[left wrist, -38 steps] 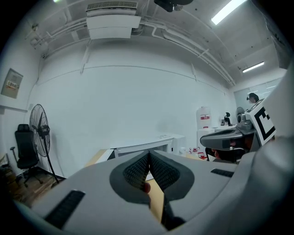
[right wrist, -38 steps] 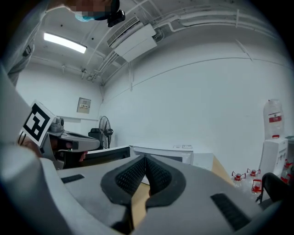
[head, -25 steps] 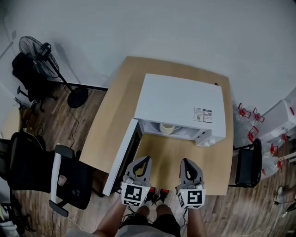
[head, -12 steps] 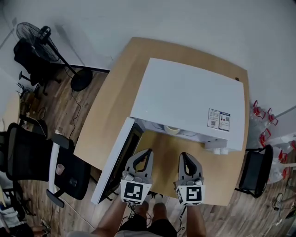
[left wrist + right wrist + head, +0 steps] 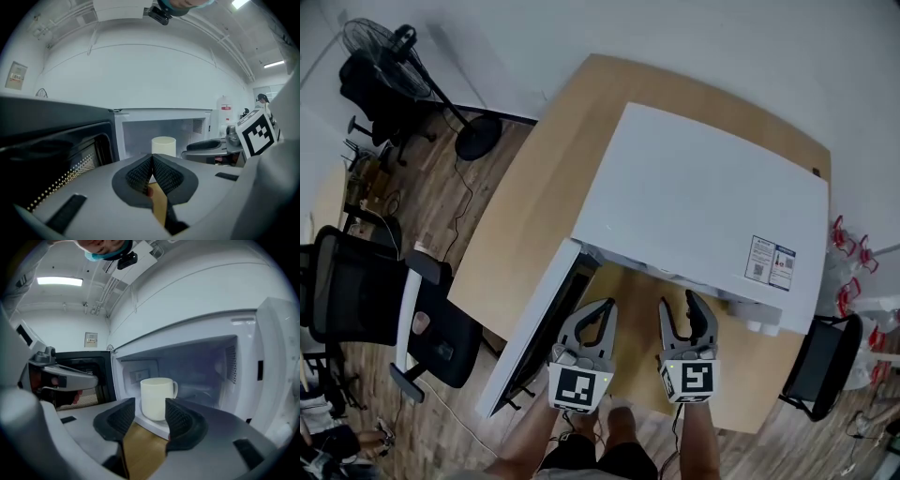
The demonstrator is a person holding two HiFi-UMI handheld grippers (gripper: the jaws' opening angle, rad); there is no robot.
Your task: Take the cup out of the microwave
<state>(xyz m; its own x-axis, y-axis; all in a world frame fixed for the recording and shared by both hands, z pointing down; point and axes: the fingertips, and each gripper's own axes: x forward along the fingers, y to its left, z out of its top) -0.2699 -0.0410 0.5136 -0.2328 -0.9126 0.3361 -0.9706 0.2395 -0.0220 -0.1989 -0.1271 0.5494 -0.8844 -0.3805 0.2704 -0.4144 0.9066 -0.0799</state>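
A cream cup [image 5: 157,397] with its handle to the right stands upright inside the white microwave [image 5: 703,206], whose door [image 5: 539,328] hangs open to the left. The head view hides the cup under the microwave's top. My right gripper [image 5: 150,411] is just in front of the cavity with its jaws opening. Nothing is between them, and the cup stands a little beyond its fingertips. My left gripper [image 5: 152,159] is shut and empty, beside the right gripper [image 5: 680,305] and near the open door. From it the cup [image 5: 163,145] shows further back.
The microwave sits on a wooden table [image 5: 534,187]. A black office chair [image 5: 356,300] and a standing fan [image 5: 403,56] are on the floor to the left. Another black chair [image 5: 816,366] stands at the right.
Both grippers have moved forward towards the microwave's opening. The right jaws have parted from shut. In the head view the microwave's top now covers the cup.
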